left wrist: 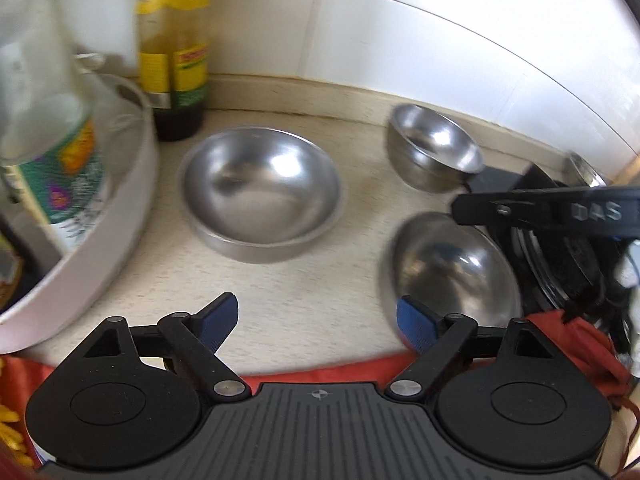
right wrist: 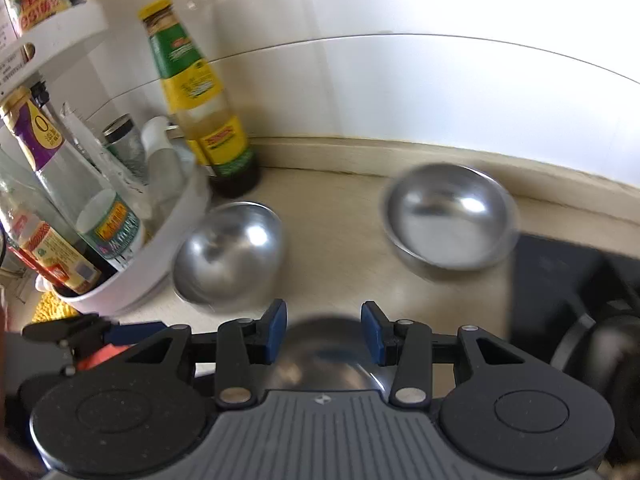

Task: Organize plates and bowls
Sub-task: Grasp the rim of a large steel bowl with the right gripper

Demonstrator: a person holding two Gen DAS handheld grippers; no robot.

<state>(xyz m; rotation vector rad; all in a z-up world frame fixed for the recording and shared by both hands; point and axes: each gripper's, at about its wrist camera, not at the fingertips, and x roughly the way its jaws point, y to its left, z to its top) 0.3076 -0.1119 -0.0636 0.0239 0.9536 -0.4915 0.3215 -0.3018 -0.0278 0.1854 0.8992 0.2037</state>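
Three steel bowls are in view on the pale counter [left wrist: 320, 280]. A large bowl [left wrist: 262, 192] [right wrist: 228, 256] stands beside the white rack. A smaller bowl [left wrist: 434, 148] [right wrist: 448, 220] sits near the back wall. The third bowl [right wrist: 326, 356] [left wrist: 448, 272] fills the gap between the blue pads of my right gripper [right wrist: 324, 334], which is shut on it. One of that gripper's fingers [left wrist: 540, 208] reaches in above this bowl. My left gripper [left wrist: 316, 324] hangs open over bare counter with nothing between its pads, its right pad close to the third bowl.
A white round rack [left wrist: 120, 208] [right wrist: 160, 276] full of bottles and jars blocks the left. A sauce bottle [left wrist: 176, 80] [right wrist: 208, 120] stands by the tiled wall behind the large bowl. A black appliance [right wrist: 560, 280] sits at the right, and a red cloth [left wrist: 572, 344] lies along the front edge.
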